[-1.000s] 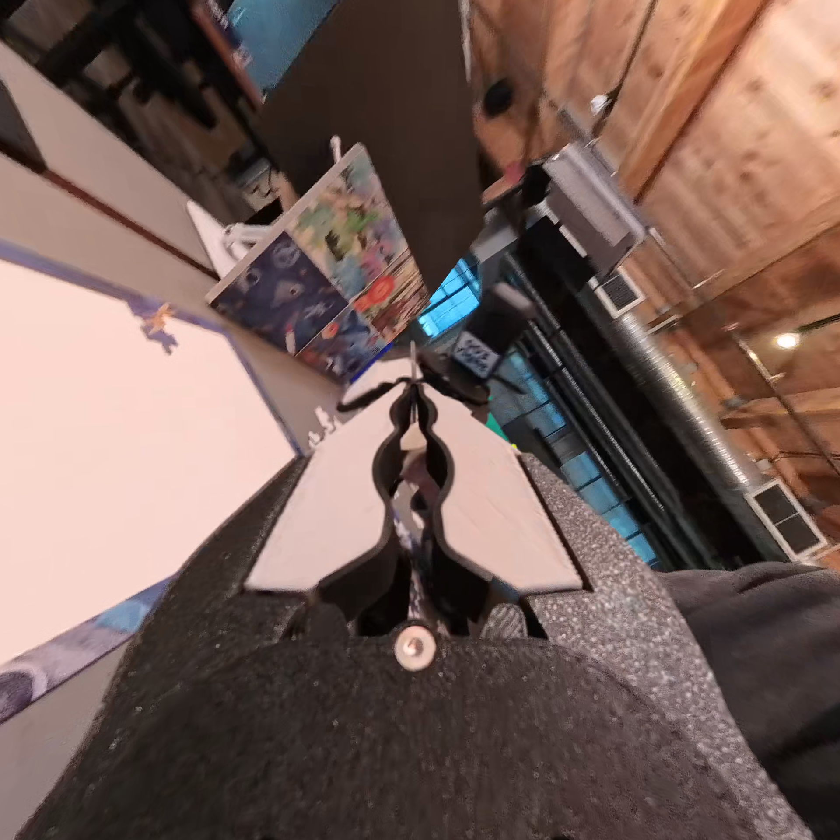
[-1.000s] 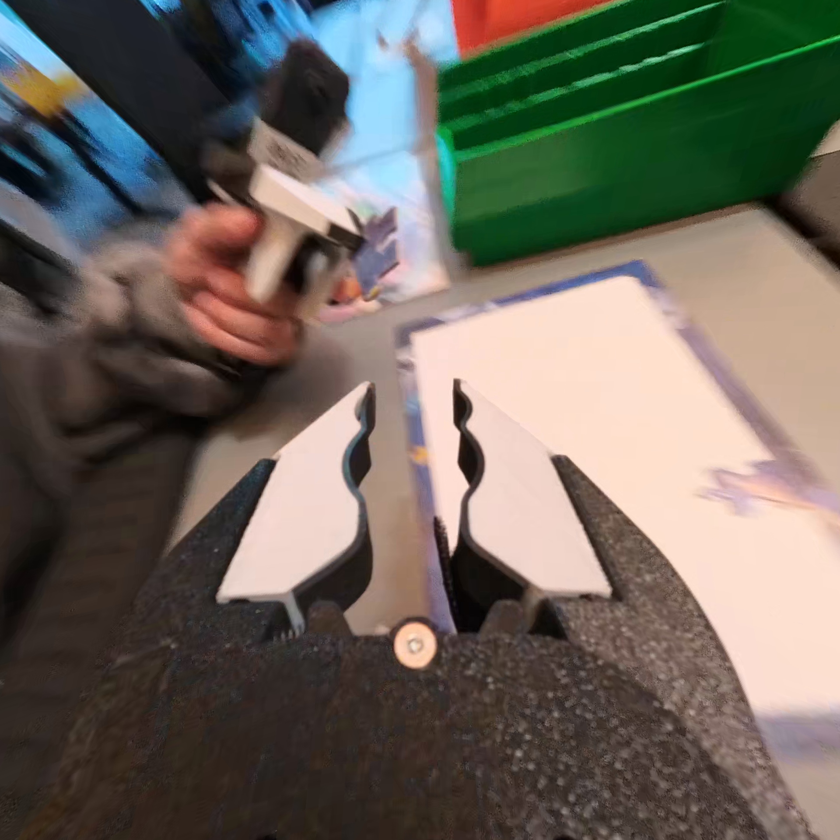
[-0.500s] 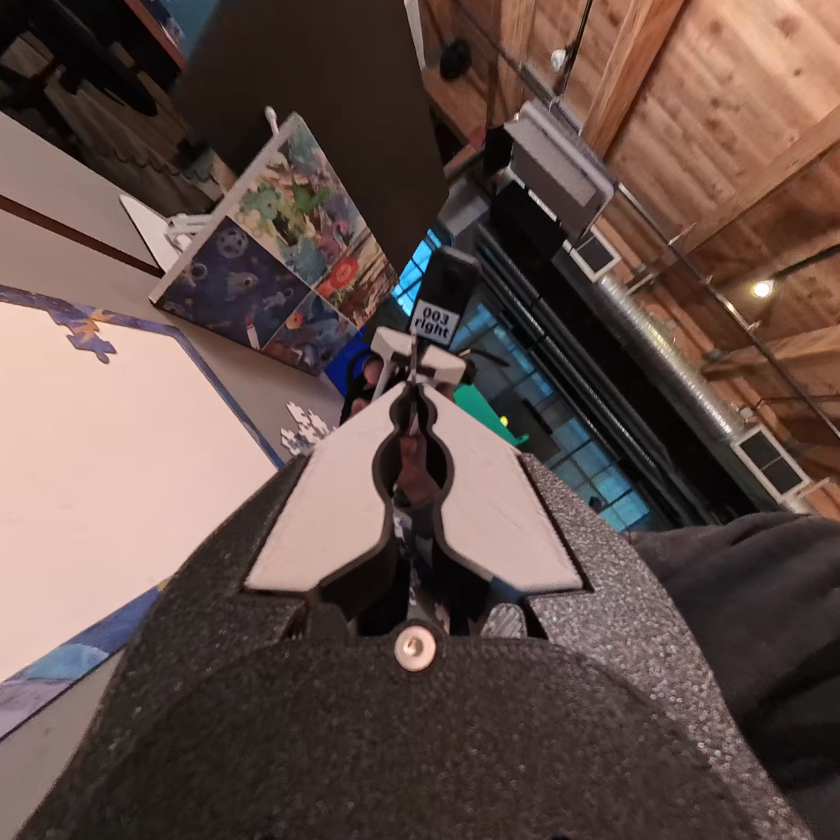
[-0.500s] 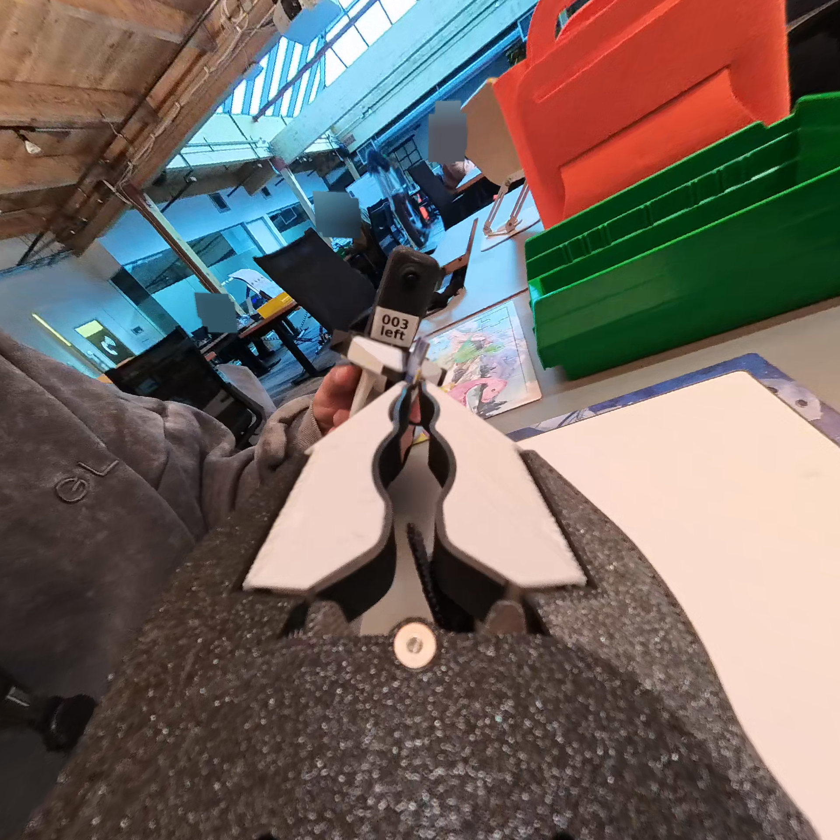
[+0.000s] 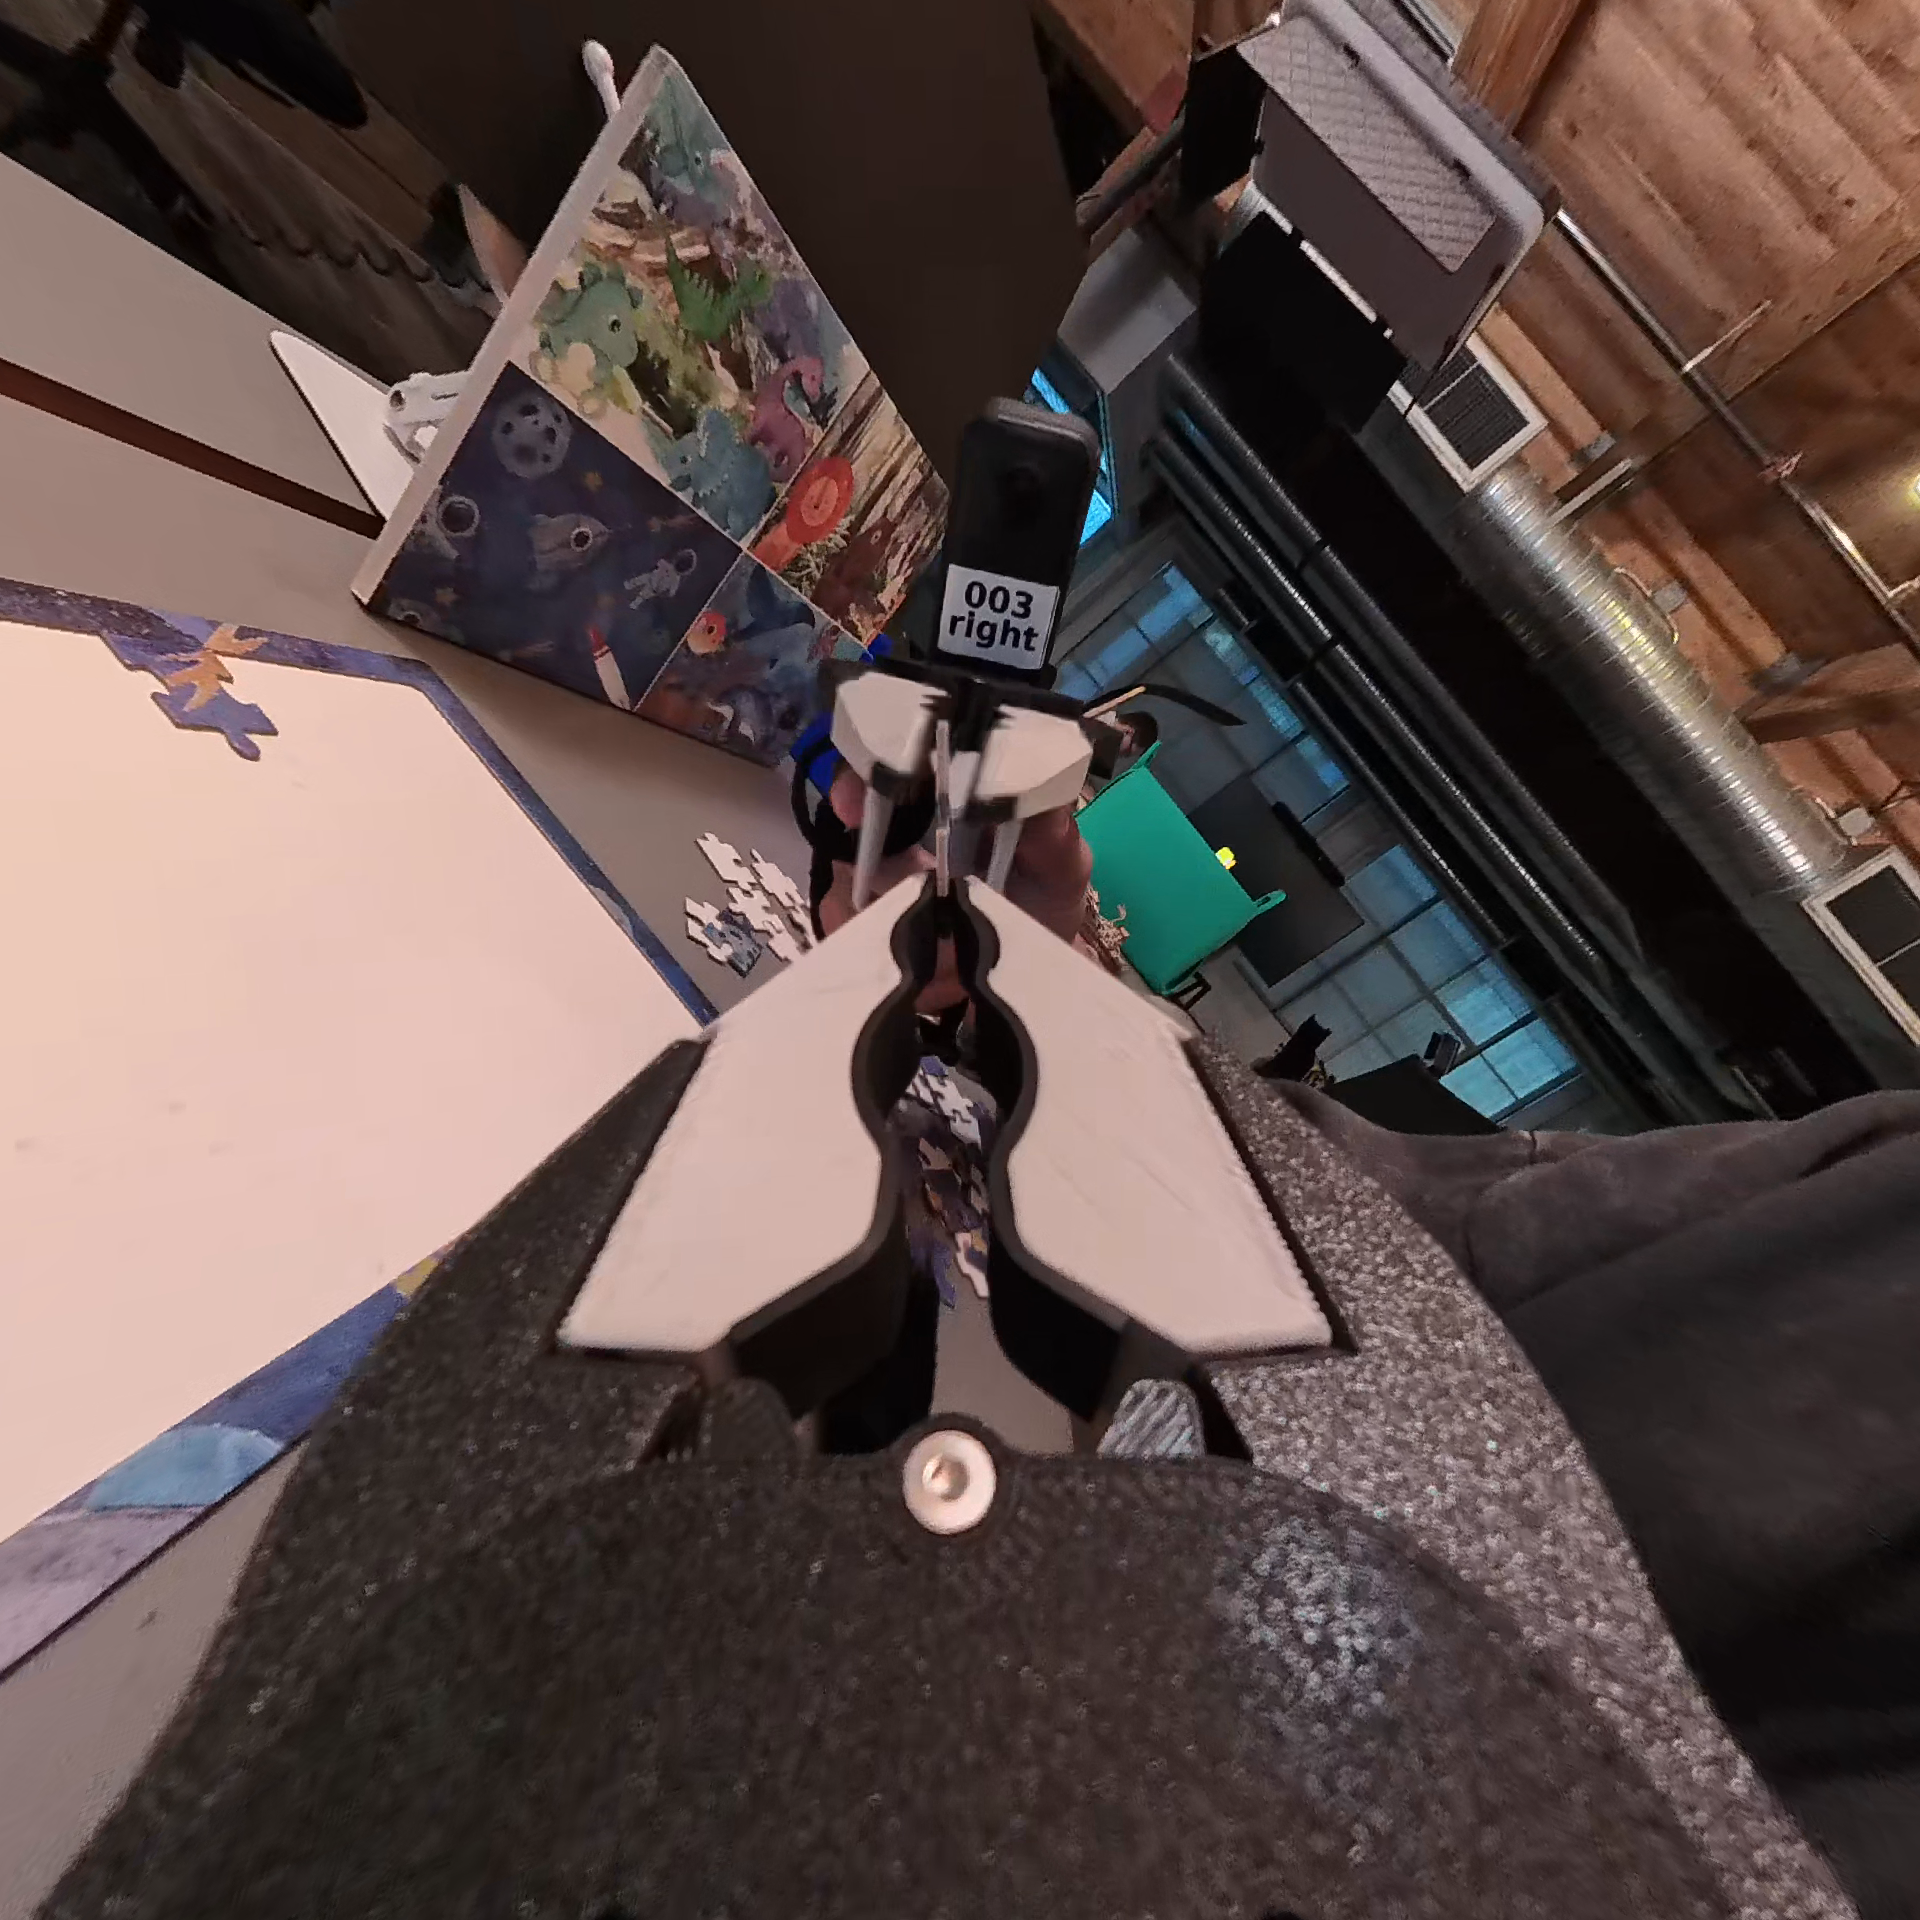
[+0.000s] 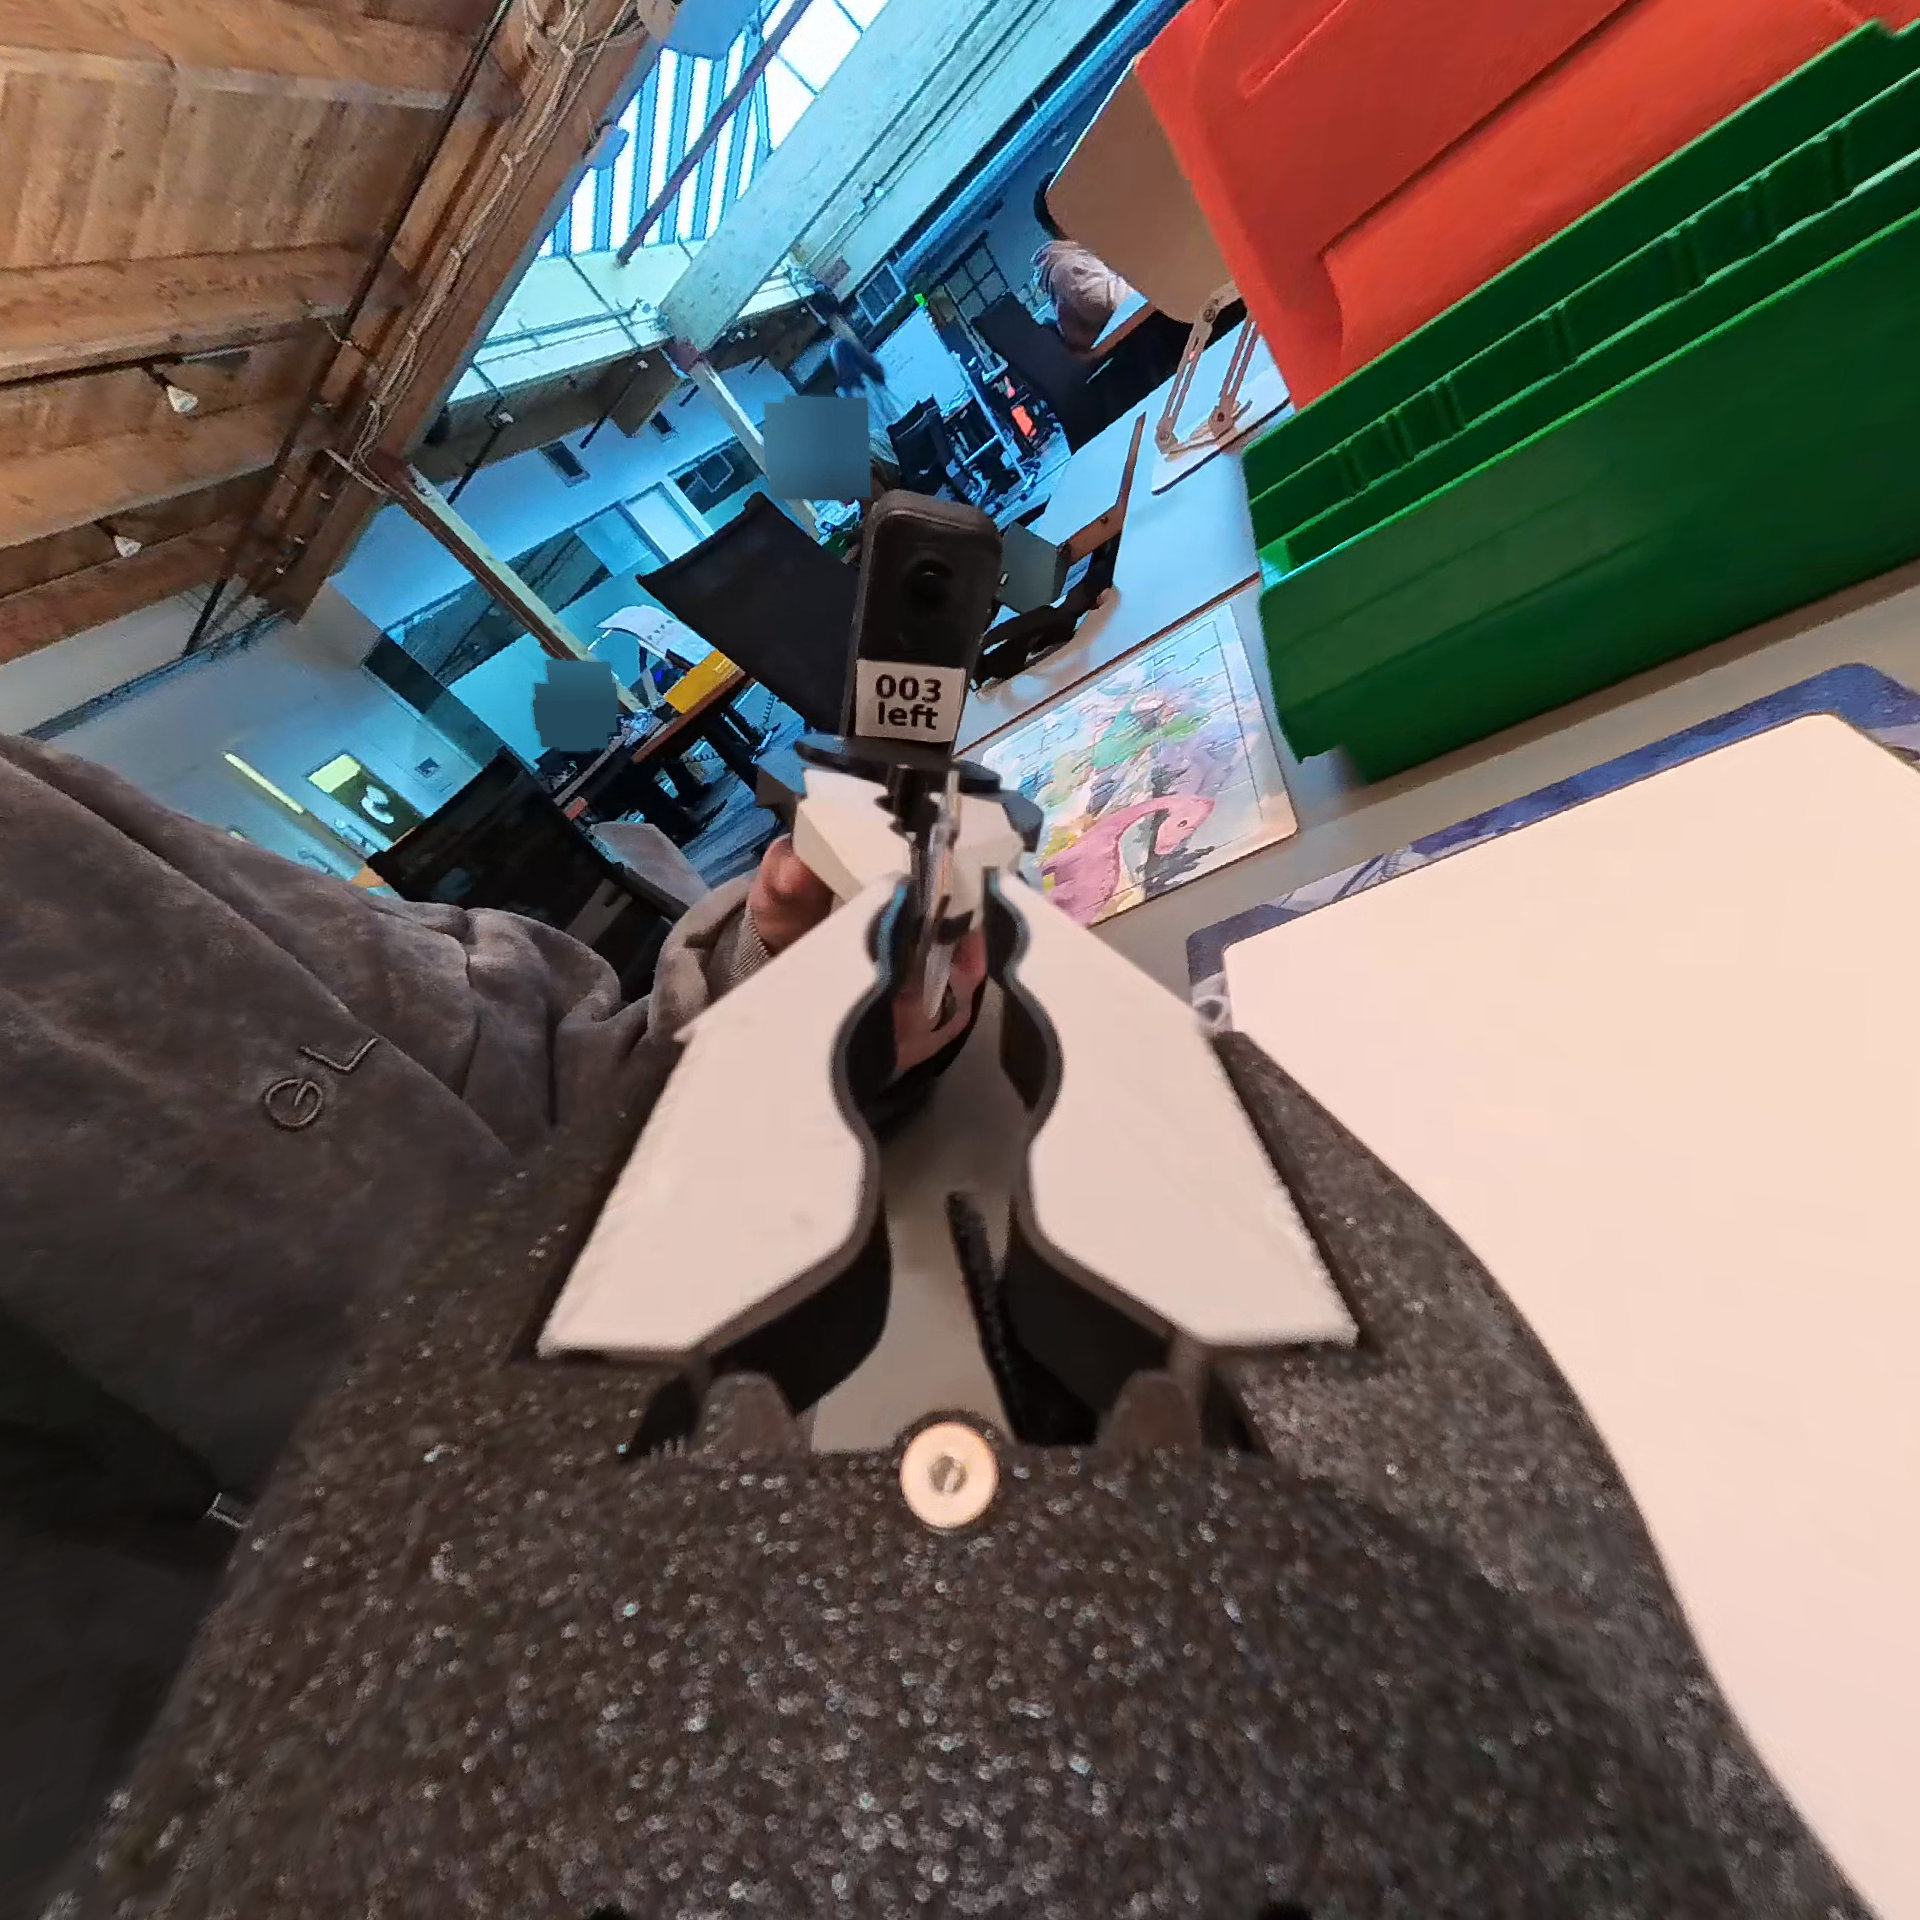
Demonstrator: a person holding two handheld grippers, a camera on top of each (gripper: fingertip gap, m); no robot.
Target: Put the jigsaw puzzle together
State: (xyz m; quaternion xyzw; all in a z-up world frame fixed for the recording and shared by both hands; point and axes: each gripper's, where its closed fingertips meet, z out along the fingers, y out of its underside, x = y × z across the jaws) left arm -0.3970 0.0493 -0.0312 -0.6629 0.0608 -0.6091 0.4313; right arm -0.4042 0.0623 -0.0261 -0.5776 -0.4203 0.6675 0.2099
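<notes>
While the left gripper (image 5: 940, 902) and right gripper (image 6: 940, 899) meet tip to tip in the air, both closed on one puzzle piece (image 6: 938, 961), the puzzle tray (image 5: 312, 987) holds only one fitted corner cluster (image 5: 213, 691); loose pieces (image 5: 748, 914) lie beside it.

We see a wood-plank ceiling (image 5: 1714, 156) with a silver duct (image 5: 1621, 644) running under it and one small lamp (image 5: 1910, 486) glowing at the right edge. Blue-lit windows (image 5: 1455, 997) line the far wall. A skylight (image 6: 665, 156) brightens the hall, where dark chairs (image 6: 769, 592) stand by tables (image 6: 1132, 499).
</notes>
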